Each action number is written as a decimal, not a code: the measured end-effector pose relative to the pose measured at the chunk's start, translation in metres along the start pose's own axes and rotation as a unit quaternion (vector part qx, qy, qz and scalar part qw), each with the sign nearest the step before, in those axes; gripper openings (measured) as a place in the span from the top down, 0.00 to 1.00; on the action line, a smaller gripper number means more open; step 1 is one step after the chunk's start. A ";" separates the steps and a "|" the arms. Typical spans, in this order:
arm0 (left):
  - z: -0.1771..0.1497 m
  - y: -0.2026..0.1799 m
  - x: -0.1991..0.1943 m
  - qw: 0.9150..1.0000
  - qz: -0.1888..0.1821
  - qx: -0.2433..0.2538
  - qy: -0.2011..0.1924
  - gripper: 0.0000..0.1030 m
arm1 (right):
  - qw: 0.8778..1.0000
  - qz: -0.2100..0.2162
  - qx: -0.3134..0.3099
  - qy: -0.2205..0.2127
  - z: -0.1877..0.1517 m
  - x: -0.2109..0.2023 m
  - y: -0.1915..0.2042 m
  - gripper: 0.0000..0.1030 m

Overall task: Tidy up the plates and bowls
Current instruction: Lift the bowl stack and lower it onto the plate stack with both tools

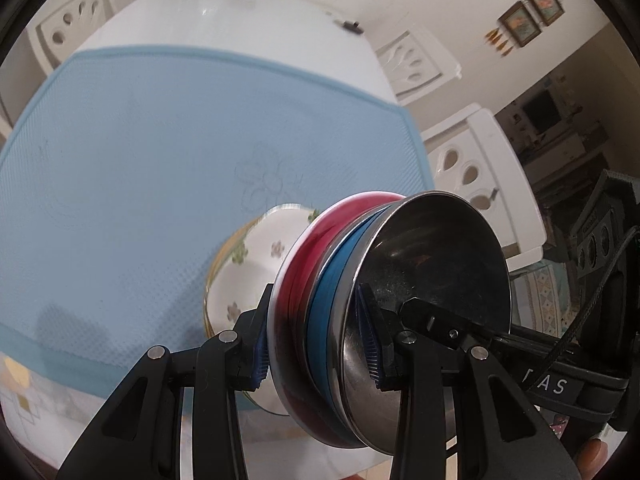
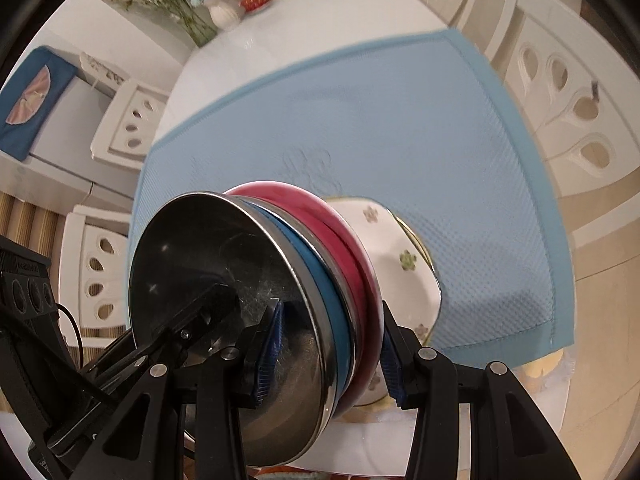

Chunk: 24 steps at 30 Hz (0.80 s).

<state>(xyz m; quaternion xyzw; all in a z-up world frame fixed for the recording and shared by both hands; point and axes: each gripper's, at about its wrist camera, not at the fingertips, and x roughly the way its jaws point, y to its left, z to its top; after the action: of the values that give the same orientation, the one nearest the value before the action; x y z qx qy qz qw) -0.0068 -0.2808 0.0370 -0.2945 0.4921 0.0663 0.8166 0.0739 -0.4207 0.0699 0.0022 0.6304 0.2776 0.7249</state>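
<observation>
While both tools grip the same nested set from opposite sides, the left wrist view shows the left tool (image 1: 316, 340) clamped across the rims of three stacked bowls: a steel bowl (image 1: 432, 272) innermost and facing the camera's right, a blue bowl (image 1: 332, 292) under it, and a red bowl (image 1: 304, 260) outermost. One blue-padded finger sits inside the steel bowl, the other presses the red bowl's outer wall, so the pinch squeezes all three walls together and the set moves as one. The stack is tipped on its side relative to this camera, near a white floral dish (image 1: 256, 264) that lies on the blue mat (image 1: 140, 152) covering the tabletop (image 1: 224, 20). The right tool's black finger reaches into the steel bowl from the right edge.

From the right wrist view, the right tool (image 2: 332, 356) mirrors that hold: one pad inside the steel bowl (image 2: 208, 264), the other against the red bowl (image 2: 348, 240), with the blue bowl (image 2: 316, 264) sandwiched between. Two grips on opposite rims look meant to keep a heavy, slippery stack from twisting. The floral dish (image 2: 396, 276) sits just behind the red bowl; whether they touch I cannot tell, since the bowls hide the contact. I judge the nested bowls are being set into or onto that dish on the mat (image 2: 440, 128), gathering everything into one pile.
</observation>
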 end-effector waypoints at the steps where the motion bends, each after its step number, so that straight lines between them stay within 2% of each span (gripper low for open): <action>1: -0.002 -0.001 0.003 1.000 0.002 -0.002 0.002 0.67 | 1.000 0.001 0.000 0.006 0.000 0.004 -0.003 0.57; 8: -0.017 0.001 0.022 1.000 0.011 -0.016 0.024 0.67 | 0.999 0.000 -0.015 0.038 0.003 0.025 -0.018 0.57; 18: -0.020 0.014 0.036 0.998 0.029 -0.043 0.029 0.67 | 0.996 0.016 -0.015 0.081 0.005 0.053 -0.022 0.57; 24: -0.019 0.013 0.036 0.998 0.032 -0.041 0.021 0.67 | 0.996 0.025 -0.012 0.080 0.005 0.055 -0.026 0.57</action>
<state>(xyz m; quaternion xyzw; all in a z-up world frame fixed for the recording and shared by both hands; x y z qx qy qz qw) -0.0084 -0.2876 -0.0057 -0.3133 0.5149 0.1061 0.7909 0.0920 -0.4185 0.0112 -0.0133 0.6829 0.3025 0.6648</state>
